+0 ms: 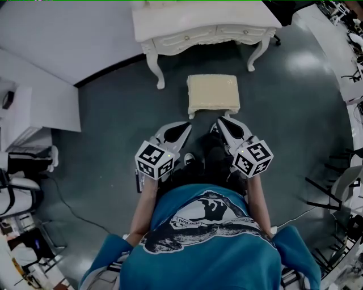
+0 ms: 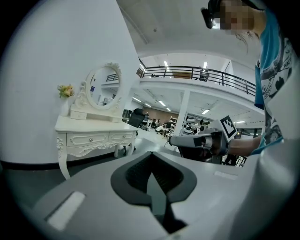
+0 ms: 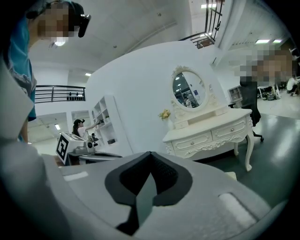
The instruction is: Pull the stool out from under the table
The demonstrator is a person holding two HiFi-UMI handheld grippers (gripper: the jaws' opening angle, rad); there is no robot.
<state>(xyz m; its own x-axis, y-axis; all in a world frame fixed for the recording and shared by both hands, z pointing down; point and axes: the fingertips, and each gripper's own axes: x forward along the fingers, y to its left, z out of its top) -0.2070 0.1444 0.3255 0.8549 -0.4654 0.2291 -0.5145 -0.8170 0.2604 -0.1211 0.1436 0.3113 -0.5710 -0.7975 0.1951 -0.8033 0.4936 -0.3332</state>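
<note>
Both grippers were up off the floor and side by side, pointing ahead. The left gripper (image 2: pixel 151 157) was clenched: its dark pads met at the tip with nothing between them. It was the same on the other side, where the right gripper (image 3: pixel 150 157) was closed tight and empty too.

The stool (image 1: pixel 213 94), cream with a padded square top, stood just ahead of the two tips. It was closer to the right gripper's nose than to the left's, and neither tip touched it. It sat out in the open on the dark floor (image 1: pixel 113 124), clear of the table (image 1: pixel 193 17), which stood farther ahead beyond it. The stool lined up with the gap between the table's curved front legs but was not tucked under.

From the left gripper view, that white carved table lay ahead and to the left against the wall. An oval mirror (image 2: pixel 105 86) rose on top of it, with a small bunch of flowers (image 2: pixel 66 90) beside the mirror. The right gripper showed off to the right, marker cube and all.

From the right gripper view the table sat ahead and to the right, and the left gripper's marker cube (image 3: pixel 63 146) peeked in at the left.

Behind both grippers were the person's forearms and a teal shirt (image 1: pixel 210 255).
</note>
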